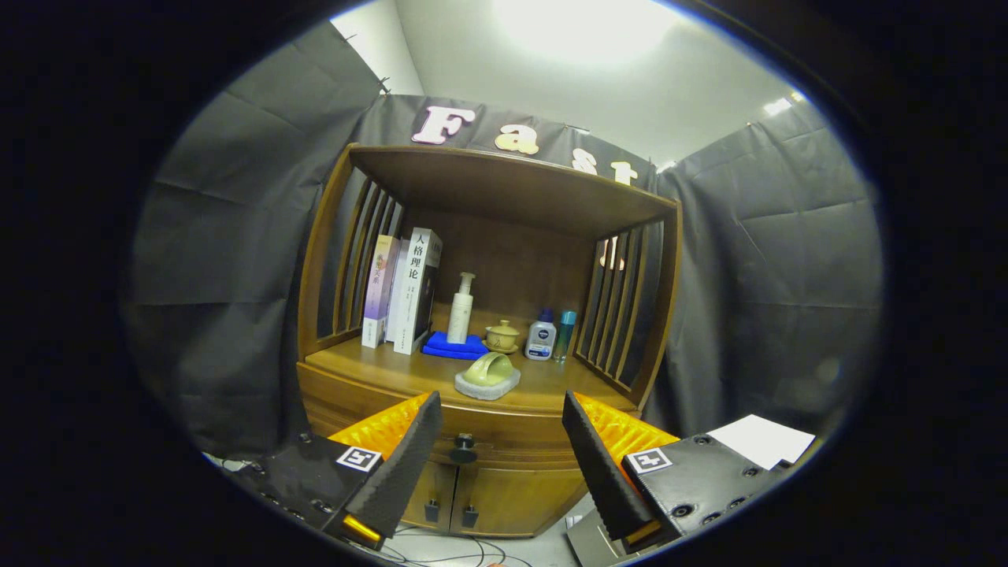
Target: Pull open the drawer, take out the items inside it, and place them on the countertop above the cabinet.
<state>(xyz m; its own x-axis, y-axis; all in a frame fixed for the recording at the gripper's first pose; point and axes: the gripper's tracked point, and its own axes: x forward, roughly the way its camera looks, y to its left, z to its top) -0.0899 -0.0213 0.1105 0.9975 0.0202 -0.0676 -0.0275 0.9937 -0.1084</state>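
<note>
The gripper [501,417] is held with fingers wide apart, empty, before a wooden cabinet. The closed drawer's dark knob [463,450] sits between them, slightly ahead. A misaligned closing could slip off the small knob; the cup [488,370] near the counter [551,386] edge could be knocked.

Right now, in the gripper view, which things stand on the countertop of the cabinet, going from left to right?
Books → blue cloth with the pump bottle on it → lidded cup → white bottle with blue cap → teal bottle. The open gripper frames the shut drawer's knob below.
</note>
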